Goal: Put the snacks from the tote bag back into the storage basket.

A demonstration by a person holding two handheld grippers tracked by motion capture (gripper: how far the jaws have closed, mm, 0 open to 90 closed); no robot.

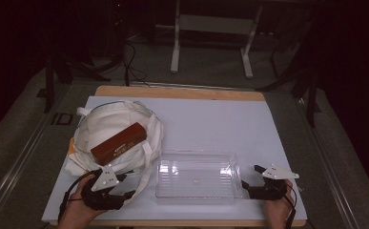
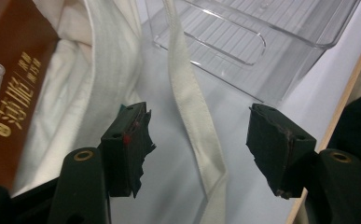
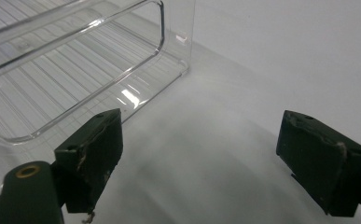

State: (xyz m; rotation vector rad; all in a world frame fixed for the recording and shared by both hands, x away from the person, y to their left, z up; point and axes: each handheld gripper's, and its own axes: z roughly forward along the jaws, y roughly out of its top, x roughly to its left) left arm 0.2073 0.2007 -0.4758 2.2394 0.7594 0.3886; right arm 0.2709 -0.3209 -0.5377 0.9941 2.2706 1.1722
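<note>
A white cloth tote bag (image 1: 101,126) lies at the left of the table, and a brown box (image 1: 119,141) with white lettering rests on its opening. To its right stands an empty clear plastic tray (image 1: 196,179). My left gripper (image 1: 127,187) hovers just in front of the bag. In the left gripper view, the jaws of the left gripper (image 2: 199,119) stand apart and the bag's strap (image 2: 187,93) runs loosely between them, untouched by the pads. The box (image 2: 10,93) is at the left there. My right gripper (image 3: 201,128) is open and empty beside the tray's (image 3: 52,60) right end.
A white mat (image 1: 210,124) covers the wooden table (image 1: 182,93), whose near edge (image 2: 350,88) runs just behind both grippers. Beyond the far edge are dark floor, cables and the legs of a white stand (image 1: 175,52).
</note>
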